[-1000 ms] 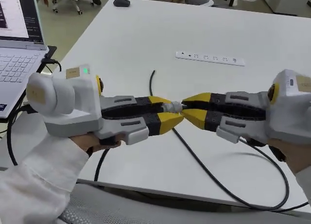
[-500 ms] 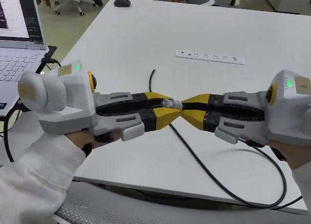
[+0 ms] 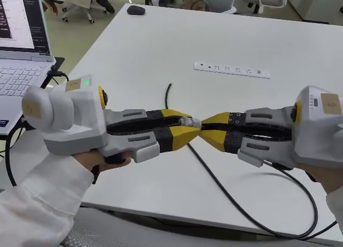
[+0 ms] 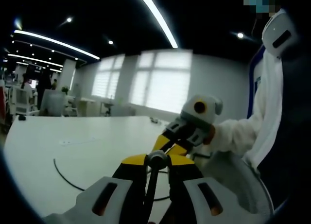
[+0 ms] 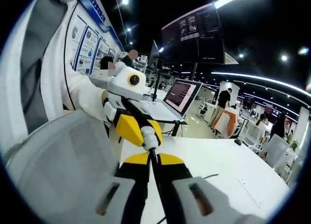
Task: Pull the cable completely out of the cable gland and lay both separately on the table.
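Centre frame, the cable gland [image 3: 188,120] is clamped in the left gripper [image 3: 185,127]. The cable [image 3: 220,180] is pinched just beside it by the right gripper [image 3: 207,127].

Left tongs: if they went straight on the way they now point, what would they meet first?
Most likely the right tongs: shut on the cable, their tips face the left tongs head-on, just beyond the cable gland that the left tongs grip.
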Demonstrator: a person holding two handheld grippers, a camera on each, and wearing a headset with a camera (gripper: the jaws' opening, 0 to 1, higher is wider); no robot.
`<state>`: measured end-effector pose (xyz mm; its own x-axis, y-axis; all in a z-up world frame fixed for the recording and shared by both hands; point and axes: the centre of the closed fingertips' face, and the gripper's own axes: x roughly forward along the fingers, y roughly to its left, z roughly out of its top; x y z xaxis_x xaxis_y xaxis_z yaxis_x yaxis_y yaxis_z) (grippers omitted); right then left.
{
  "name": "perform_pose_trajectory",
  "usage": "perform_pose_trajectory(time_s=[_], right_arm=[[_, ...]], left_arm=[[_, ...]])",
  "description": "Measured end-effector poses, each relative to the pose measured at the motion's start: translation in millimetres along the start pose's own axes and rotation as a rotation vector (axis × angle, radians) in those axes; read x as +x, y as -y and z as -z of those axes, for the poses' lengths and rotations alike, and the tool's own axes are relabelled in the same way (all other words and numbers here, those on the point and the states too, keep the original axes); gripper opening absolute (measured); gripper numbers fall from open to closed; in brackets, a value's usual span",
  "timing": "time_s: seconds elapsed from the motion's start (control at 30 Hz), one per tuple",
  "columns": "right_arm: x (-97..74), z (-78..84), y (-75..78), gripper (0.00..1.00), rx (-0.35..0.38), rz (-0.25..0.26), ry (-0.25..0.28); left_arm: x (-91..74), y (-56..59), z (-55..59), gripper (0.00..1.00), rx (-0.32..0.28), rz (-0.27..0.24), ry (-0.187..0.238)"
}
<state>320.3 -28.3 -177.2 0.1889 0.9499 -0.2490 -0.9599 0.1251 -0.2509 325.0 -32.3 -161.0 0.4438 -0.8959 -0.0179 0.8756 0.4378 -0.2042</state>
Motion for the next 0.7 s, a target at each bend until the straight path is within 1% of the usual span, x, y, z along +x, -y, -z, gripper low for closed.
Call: perform_pose_trajectory(time_s=[0.1, 0.17, 0.3, 0.4, 0.47, 0.57, 0.7], right_arm=[[-2.6, 0.7, 2.5, 0.03, -0.003, 0.003, -0.005], [-6.0, 0.8, 5.3, 0.03, 0.000, 0.011, -0.002], [-13.3, 2.9, 9.3, 0.03, -0.010, 0.024, -0.009], [-19.3, 4.9, 11.7, 0.03, -0.010, 0.034, -0.012], [-25.2, 9.3, 13.9, 0.03, -0.012, 0.046, -0.024], [-30.8, 13.6, 15.7, 0.03, -0.011, 0.058, -0.033], [-40.4, 18.0, 21.1, 0.03, -0.007, 0.083, -0.040]], left_arm=[[-1.4, -2.0, -2.2, 0.17, 0.010, -0.013, 0.005], [-3.2, -4.2, -5.4, 0.17, -0.015, -0.015, 0.023], [-3.6, -3.3, -8.6, 0.17, -0.015, -0.013, 0.033], [-3.8, -3.6, -9.2, 0.17, -0.023, -0.009, 0.034], [-3.8, -4.6, -9.3, 0.17, -0.037, -0.004, 0.035], [-2.6, -4.8, -8.6, 0.17, -0.038, -0.005, 0.028], [4.6, -6.1, -10.3, 0.17, -0.041, 0.000, 0.022]])
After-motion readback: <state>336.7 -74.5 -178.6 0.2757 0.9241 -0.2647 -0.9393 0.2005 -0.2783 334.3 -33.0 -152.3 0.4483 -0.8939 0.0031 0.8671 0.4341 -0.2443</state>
